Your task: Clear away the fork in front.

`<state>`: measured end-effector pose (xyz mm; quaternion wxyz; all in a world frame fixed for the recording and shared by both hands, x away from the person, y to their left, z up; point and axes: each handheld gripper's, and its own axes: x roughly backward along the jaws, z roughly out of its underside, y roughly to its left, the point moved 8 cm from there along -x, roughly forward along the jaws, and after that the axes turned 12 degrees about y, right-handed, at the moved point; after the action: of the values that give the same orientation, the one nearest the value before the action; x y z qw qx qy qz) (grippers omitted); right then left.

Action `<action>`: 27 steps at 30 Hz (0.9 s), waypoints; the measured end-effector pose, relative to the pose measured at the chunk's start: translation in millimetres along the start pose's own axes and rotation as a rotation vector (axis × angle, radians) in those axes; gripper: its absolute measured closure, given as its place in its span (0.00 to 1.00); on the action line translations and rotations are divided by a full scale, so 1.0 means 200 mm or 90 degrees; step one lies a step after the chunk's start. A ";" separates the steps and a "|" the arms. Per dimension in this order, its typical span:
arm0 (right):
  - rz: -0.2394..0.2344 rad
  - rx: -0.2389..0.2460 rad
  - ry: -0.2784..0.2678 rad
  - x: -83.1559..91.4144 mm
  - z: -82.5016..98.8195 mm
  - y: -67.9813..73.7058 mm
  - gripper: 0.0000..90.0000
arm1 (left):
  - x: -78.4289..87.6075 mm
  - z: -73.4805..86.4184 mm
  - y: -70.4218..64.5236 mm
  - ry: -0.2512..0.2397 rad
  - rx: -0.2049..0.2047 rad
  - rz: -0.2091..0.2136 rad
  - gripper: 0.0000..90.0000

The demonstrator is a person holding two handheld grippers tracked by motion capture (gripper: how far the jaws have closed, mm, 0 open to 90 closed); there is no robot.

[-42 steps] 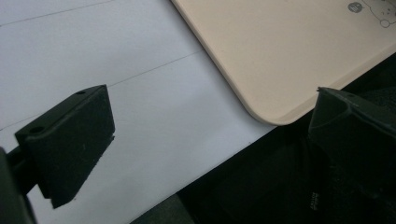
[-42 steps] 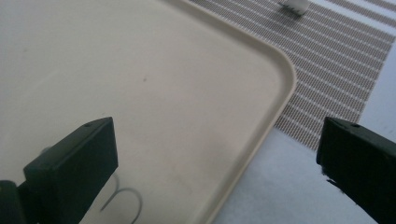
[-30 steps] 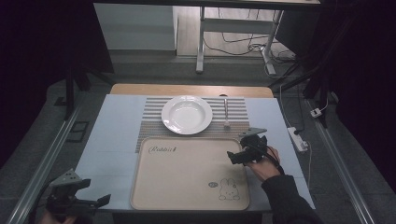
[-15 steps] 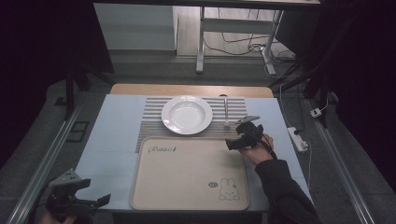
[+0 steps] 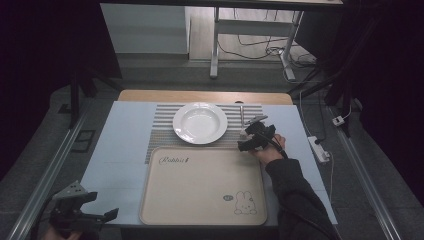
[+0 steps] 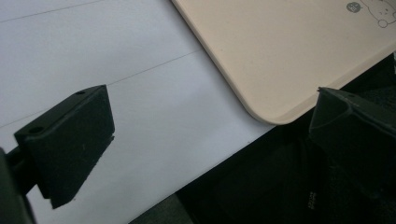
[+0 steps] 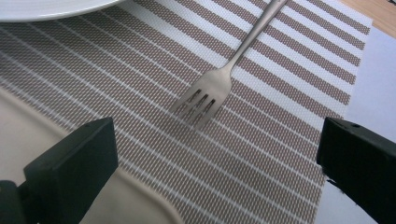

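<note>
Two tongs are mine here. The right tongs [image 5: 248,139] hover over the striped mat [image 5: 160,135] at the far right of the bench [image 5: 120,145], jaws spread wide and empty. In the right gripper view the fork [image 7: 219,79] lies flat on the mat between and just beyond those jaws, tines toward me, handle running up and away to the right. Nothing lies between the jaws and the fork. The plate [image 5: 200,122] sits on the mat just left of the fork, apart from it, its rim at the top left corner of the right gripper view. The tray [image 5: 200,192] lies on my side of the mat, its far edge overlapping the mat's near edge, close under my right hand [image 5: 267,152].

The left tongs [image 5: 82,212] hang at the near left corner of the bench, well apart from all that, jaws spread with nothing in them; the left gripper view shows the tray's rounded corner [image 6: 275,112] and the bench edge beneath.
</note>
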<state>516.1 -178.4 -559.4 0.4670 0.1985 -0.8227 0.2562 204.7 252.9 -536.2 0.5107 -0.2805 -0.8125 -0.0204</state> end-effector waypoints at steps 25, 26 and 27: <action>0.020 0.100 0.039 -0.09 -0.08 0.05 0.75 | 0.00 0.00 0.00 0.002 -0.003 0.006 0.00; 0.024 0.101 0.040 -0.09 -0.08 0.05 0.77 | 0.00 0.00 0.00 0.002 -0.003 0.006 0.00; 0.031 0.104 0.042 -0.09 -0.07 0.05 0.80 | 0.00 0.00 0.00 0.002 -0.003 0.006 0.00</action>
<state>529.0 -160.0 -571.0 0.4697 0.2070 -0.7878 0.3404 204.2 252.4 -536.3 0.5110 -0.2855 -0.8105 -0.0206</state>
